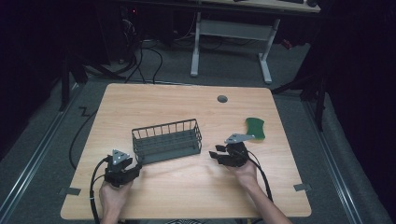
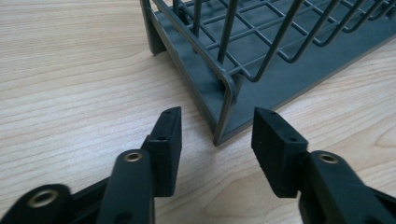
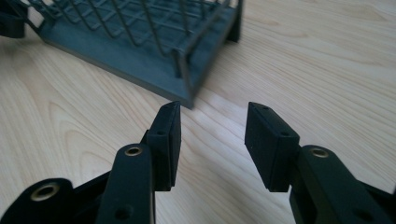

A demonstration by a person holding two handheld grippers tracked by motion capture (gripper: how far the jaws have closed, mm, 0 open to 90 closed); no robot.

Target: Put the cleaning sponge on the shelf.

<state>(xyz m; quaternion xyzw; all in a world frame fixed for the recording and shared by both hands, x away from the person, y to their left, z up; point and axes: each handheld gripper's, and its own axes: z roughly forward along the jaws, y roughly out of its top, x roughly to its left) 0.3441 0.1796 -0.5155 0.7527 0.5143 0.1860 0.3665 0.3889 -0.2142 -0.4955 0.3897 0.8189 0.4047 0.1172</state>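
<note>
Grey wire basket sits around the middle of the table, long side running roughly parallel to the near edge, empty as far as the high view shows. Left gripper just off the basket's near-left corner, jaws spread, nothing between them; in the left gripper view that corner post stands right ahead of the gap. Right gripper beside the basket's right end, jaws also spread and empty, corner just beyond the tips in the right gripper view.

Handling guess: stiff wire walls on a solid tray base, probably light, rigid, not fragile. Thin coated wire could be slick and may twist in a pinch. Best hold looks like the top rim wire or a corner post at each end, one gripper per end, to keep it level.

Green sponge-like thing lies toward the right edge, well apart from the basket.
</note>
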